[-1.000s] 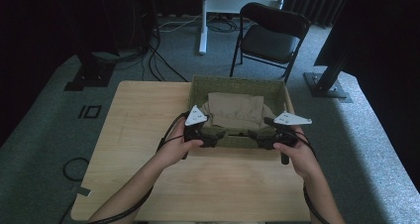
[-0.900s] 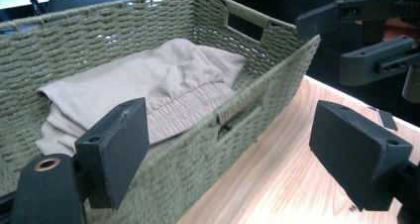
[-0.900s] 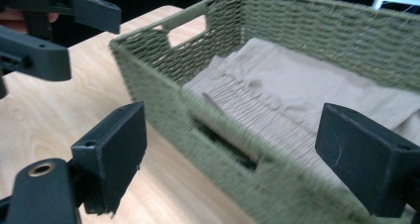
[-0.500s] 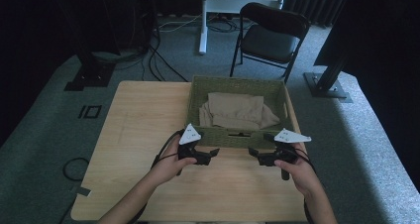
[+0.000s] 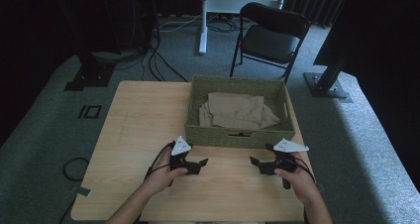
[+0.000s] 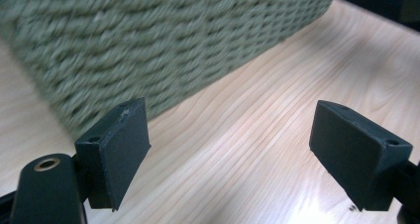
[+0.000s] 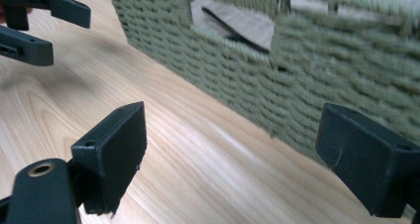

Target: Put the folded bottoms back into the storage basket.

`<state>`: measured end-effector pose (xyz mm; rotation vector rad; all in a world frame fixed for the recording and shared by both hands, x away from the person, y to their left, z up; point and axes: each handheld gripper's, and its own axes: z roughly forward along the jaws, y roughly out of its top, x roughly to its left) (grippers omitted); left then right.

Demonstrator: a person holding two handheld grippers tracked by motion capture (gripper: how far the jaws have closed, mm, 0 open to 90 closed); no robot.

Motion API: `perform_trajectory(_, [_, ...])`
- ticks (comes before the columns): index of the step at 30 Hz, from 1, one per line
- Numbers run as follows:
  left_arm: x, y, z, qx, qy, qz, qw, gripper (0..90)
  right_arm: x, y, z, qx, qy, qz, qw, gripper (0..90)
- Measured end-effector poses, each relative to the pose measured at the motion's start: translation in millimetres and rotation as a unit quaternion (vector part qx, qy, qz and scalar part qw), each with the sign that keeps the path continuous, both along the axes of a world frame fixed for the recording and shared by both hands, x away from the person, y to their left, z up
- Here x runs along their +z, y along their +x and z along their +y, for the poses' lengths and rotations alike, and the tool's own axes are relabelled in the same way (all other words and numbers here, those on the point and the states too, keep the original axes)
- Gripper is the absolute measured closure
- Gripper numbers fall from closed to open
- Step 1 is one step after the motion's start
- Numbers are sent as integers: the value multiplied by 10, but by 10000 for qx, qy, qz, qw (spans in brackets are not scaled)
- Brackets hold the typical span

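Light wooden table (image 5: 138, 135) carrying a green woven basket (image 5: 237, 135) at its far middle, folded tan cloth (image 5: 235, 110) lying inside, seemingly stowed. Just short of the basket's near wall, left gripper (image 5: 202, 162) and right gripper (image 5: 253, 160) facing each other, both wide open, gripping nothing, probably resting clear.

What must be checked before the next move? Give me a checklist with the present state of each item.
1. Left gripper jaws open, nothing between them: ok.
2. Right gripper jaws open, nothing between them: ok.
3. Cloth lies inside the basket: ok.
4. Basket stands flat on the table: ok.
5. Both grippers are clear of the basket's near wall, not touching it: ok.
6. Cloth fully folded, no edge caught on the rim: cannot tell.
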<state>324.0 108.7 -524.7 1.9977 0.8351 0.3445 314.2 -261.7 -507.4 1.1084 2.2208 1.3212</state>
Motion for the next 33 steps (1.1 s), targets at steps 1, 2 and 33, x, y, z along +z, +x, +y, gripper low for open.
perform_trajectory(1, [-18,-3,19,22,31,-11,10000,168,-25,-3,-18,-35,-77,-5,10000,121])
perform_trajectory(2, [-48,-2,54,70,61,-16,10000,168,-43,-7,-32,-56,-117,-3,9999,121])
perform_trajectory(33, [-269,-126,541,1289,640,616,9877,168,-495,-188,-438,-1041,-912,606,9885,122])
